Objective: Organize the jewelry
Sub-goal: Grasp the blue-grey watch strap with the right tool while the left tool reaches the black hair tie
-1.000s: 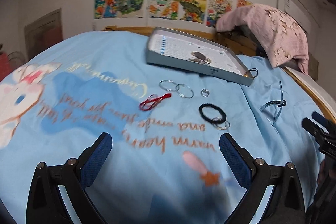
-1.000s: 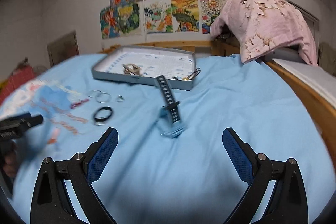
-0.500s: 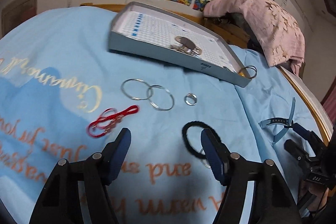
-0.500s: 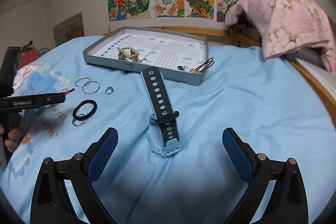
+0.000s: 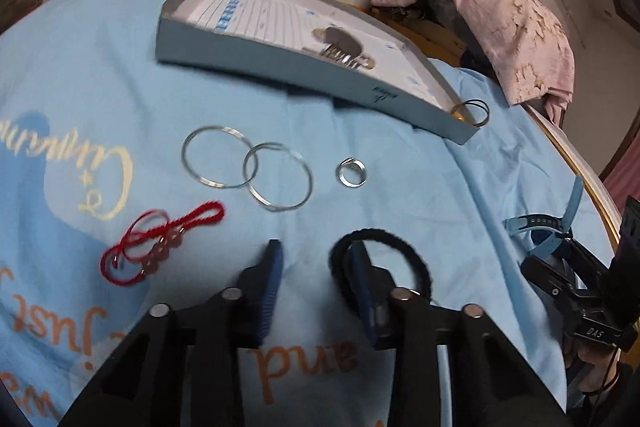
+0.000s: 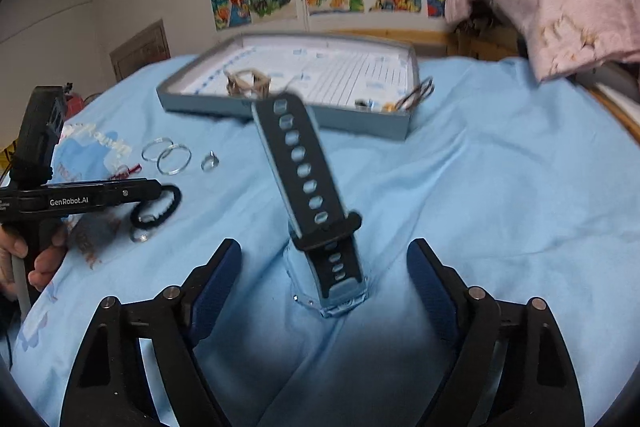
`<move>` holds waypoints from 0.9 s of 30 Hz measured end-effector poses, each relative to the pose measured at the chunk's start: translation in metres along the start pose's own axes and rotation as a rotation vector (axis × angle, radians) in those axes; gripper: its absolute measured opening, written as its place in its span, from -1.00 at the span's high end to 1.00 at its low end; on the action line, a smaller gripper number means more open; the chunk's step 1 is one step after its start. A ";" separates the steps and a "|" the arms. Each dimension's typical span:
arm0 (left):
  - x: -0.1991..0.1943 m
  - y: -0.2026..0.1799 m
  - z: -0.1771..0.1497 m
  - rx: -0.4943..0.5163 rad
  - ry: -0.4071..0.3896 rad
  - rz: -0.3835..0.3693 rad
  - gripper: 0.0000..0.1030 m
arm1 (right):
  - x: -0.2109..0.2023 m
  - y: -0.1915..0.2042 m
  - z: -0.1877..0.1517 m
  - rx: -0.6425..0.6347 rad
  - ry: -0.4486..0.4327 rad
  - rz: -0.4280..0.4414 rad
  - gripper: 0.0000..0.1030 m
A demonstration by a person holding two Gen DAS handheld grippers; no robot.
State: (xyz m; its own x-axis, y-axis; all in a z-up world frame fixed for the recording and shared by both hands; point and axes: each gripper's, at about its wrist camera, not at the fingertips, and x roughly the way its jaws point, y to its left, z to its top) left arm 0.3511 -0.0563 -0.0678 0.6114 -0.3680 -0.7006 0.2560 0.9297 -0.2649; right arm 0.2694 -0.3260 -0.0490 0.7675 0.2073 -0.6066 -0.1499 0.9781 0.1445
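left gripper (image 5: 316, 259) low over the blue bedsheet (image 5: 400, 187), jaws narrowed but apart, one finger inside the black fabric hair tie (image 5: 416, 259), probably to pinch its band. right gripper (image 6: 324, 267), jaws spread, straddling the dark-and-pale-blue watch strap (image 6: 304, 171). grey open tray (image 5: 280, 63) beyond, likely the destination.

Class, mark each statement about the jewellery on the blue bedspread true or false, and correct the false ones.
1. The two large silver rings overlap. True.
2. The red cord bracelet lies in the grey tray. False: it lies on the bedspread.
3. The left gripper has one finger inside the black hair tie. True.
4. The right gripper is clamped on the watch. False: its jaws are wide open on either side of the watch.
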 end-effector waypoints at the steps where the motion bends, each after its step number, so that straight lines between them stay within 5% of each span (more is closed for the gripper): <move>1: 0.001 0.002 -0.002 -0.010 -0.001 -0.009 0.46 | 0.000 0.000 -0.001 0.002 0.000 0.005 -0.57; 10: 0.004 0.011 -0.018 -0.072 -0.020 -0.124 0.84 | 0.006 0.013 -0.004 -0.038 0.032 0.101 -0.57; 16: 0.006 0.018 -0.021 -0.122 -0.026 -0.185 0.89 | 0.005 0.010 -0.003 -0.007 0.026 0.155 -0.57; 27: 0.002 0.014 -0.024 -0.101 -0.045 -0.164 0.89 | 0.011 -0.008 -0.003 0.092 0.015 0.066 -0.05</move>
State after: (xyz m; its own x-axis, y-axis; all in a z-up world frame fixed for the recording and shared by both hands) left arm 0.3383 -0.0440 -0.0888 0.6011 -0.5130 -0.6127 0.2797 0.8533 -0.4401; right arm 0.2769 -0.3314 -0.0594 0.7485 0.2717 -0.6049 -0.1409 0.9566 0.2552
